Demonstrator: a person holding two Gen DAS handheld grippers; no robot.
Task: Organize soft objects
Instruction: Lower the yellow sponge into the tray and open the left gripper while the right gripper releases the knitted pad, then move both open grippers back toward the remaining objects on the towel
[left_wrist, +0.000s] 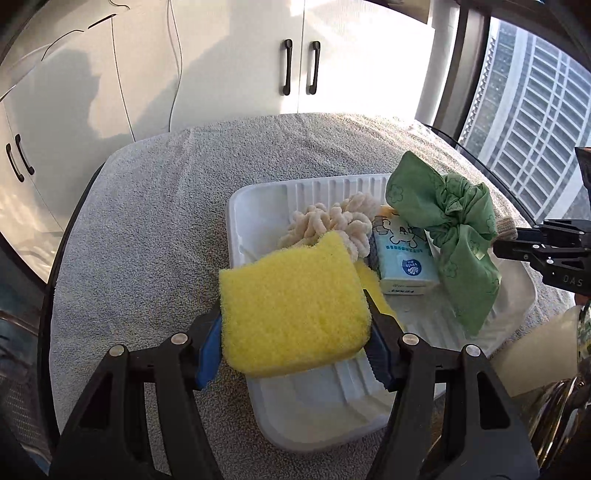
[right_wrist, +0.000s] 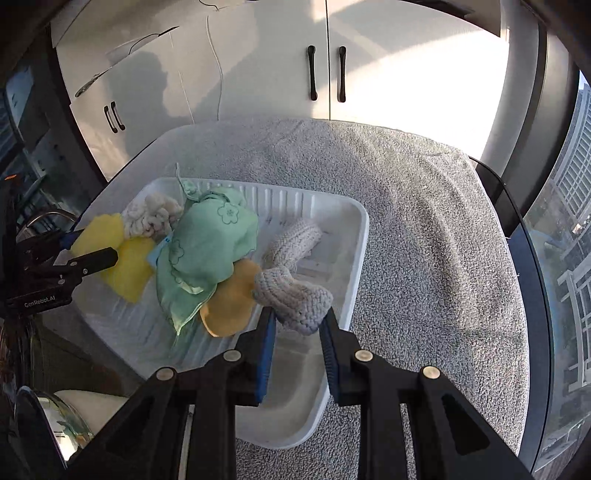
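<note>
Two soft things held over one tray

Both grippers carry something at once, so the job is to set each piece down tidily. The left gripper (left_wrist: 295, 325) is clamped on the thick yellow foam sponge (left_wrist: 291, 306) above the white ribbed plastic tray (left_wrist: 258, 206), at about 7 o'clock of it in the left wrist view; lower it flat onto bare tray floor before letting go. The right gripper (right_wrist: 297, 325), nearly together, pinches the grey knitted sock (right_wrist: 295, 295) at the tray's 5 o'clock in its own view; its far end trails inside. Avoid burying the green flowered cloth (left_wrist: 447, 229), cream chenille mitt (left_wrist: 332, 221) and blue tissue pack (left_wrist: 402, 262); a grey terry towel (left_wrist: 166, 221) covers the desk.
</note>
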